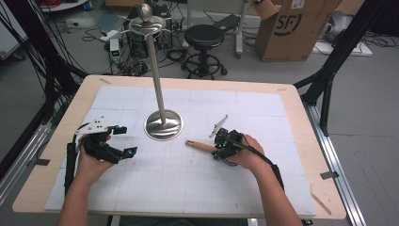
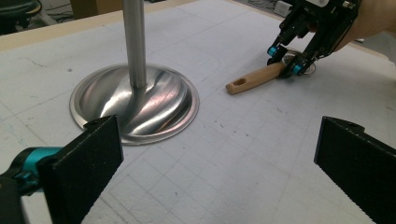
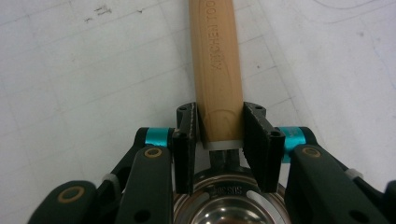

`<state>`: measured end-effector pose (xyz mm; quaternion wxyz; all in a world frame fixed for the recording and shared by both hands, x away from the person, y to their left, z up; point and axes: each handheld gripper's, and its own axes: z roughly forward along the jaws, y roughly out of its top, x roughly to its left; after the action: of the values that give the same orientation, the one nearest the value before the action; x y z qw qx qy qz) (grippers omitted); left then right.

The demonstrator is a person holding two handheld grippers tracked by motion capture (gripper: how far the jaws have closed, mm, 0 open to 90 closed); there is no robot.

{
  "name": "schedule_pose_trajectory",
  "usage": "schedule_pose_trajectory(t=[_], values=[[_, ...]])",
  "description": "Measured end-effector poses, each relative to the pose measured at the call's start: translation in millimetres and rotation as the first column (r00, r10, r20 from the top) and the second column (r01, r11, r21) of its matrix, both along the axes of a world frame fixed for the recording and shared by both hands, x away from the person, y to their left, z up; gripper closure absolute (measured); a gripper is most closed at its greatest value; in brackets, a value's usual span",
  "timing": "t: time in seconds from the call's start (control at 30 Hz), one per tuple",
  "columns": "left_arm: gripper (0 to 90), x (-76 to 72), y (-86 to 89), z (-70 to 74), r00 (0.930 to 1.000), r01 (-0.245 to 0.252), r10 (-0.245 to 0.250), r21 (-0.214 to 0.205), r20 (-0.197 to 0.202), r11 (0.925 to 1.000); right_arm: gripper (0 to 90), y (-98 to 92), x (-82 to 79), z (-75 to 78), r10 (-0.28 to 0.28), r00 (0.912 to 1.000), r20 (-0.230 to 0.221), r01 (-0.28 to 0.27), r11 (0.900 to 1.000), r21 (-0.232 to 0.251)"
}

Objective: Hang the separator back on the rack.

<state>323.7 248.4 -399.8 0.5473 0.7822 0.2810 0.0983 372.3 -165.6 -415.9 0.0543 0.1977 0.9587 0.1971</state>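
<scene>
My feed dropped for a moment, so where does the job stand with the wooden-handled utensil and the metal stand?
Done: the right gripper has closed its jaws on the wooden handle of the utensil, near its metal end. In hand: the utensil looks low on the white mat, beside the metal stand. Left: nothing hangs on the stand. The left gripper is open and empty.

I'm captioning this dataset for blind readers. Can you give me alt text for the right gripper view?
The right gripper has its two black jaws closed on the near end of a wooden handle, which runs straight away over a white gridded mat. The handle is stamped with the letters KITCHEN TOO, cut off at the frame's top edge. Below the jaws sits a round metal part.
</scene>
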Motion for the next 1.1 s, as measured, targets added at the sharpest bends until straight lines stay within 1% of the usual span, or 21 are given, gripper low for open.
schedule_pose_trajectory(t=[0.13,0.2,0.43,0.47,0.53,0.6,0.73,0.77,0.83,0.87,0.9,0.97,1.03,1.1], values=[[1.7,-0.4,0.4,0.4,1.0,0.001,-0.001,-0.002,0.0,1.0,68.6,1.3,3.5,1.0,0.003,0.9995,-0.03,-0.003,1.0,-0.009],[1.7,-0.3,1.3,0.7,1.0,0.0,0.0,-0.004,0.001,1.0,68.8,2.2,3.7,1.2,0.001,0.9995,-0.033,-0.002,0.9999,-0.013],[1.7,-0.3,1.4,0.5,1.0,-0.002,0.002,-0.007,0.0,1.0,69.2,0.1,4.4,1.9,-0.018,0.9987,-0.047,0.018,0.9998,0.0],[1.7,-0.3,1.5,0.5,1.0,-0.002,0.002,-0.007,0.0,1.0,69.2,-0.6,5.2,1.8,-0.014,0.9988,-0.046,0.014,0.9999,0.006],[1.7,-0.3,1.8,0.5,1.0,-0.005,0.005,-0.01,-0.001,0.9999,69.2,-1.9,4.8,3.0,-0.024,0.9977,-0.064,0.025,0.9995,0.019],[1.8,0.0,1.9,0.5,1.0,-0.005,0.005,-0.01,0.0,0.9999,69.3,-3.7,4.6,5.3,-0.023,0.9981,-0.057,0.025,0.999,0.037],[1.7,-0.2,2.0,0.7,1.0,-0.004,0.004,-0.008,0.002,1.0,69.3,-7.8,2.0,15.2,-0.023,0.9988,-0.043,0.027,0.9943,0.103],[1.8,-0.2,2.2,0.9,1.0,-0.003,0.004,-0.007,0.003,1.0,69.3,-8.8,0.7,18.5,-0.019,0.999,-0.04,0.024,0.9919,0.125],[1.7,-0.3,2.3,1.0,1.0,-0.003,0.003,-0.007,0.003,1.0,69.3,-10.4,-2.2,25.9,-0.014,0.9998,-0.016,0.017,0.9856,0.168],[1.8,-0.3,2.3,1.0,1.0,-0.003,0.003,-0.007,0.003,1.0,69.3,-11.3,-3.5,29.7,-0.006,1.0,0.003,0.006,0.9809,0.195],[1.8,-0.3,2.3,1.0,1.0,-0.003,0.003,-0.008,0.002,1.0,69.3,-11.9,-4.9,32.9,-0.008,0.9998,0.017,0.004,0.9775,0.211],[1.7,-0.4,2.3,1.1,1.0,-0.003,0.003,-0.008,0.003,1.0,69.3,-13.6,-8.6,41.8,-0.007,0.9982,0.059,-0.009,0.9655,0.26],[1.8,-0.5,2.3,1.2,1.0,-0.003,0.003,-0.009,0.004,1.0,69.3,-15.3,-11.6,49.0,-0.009,0.9969,0.078,-0.016,0.9496,0.313],[1.7,-0.5,2.2,1.2,1.0,-0.003,0.003,-0.008,0.004,1.0,69.3,-17.3,-14.0,55.1,-0.01,0.9954,0.096,-0.025,0.9346,0.355]])
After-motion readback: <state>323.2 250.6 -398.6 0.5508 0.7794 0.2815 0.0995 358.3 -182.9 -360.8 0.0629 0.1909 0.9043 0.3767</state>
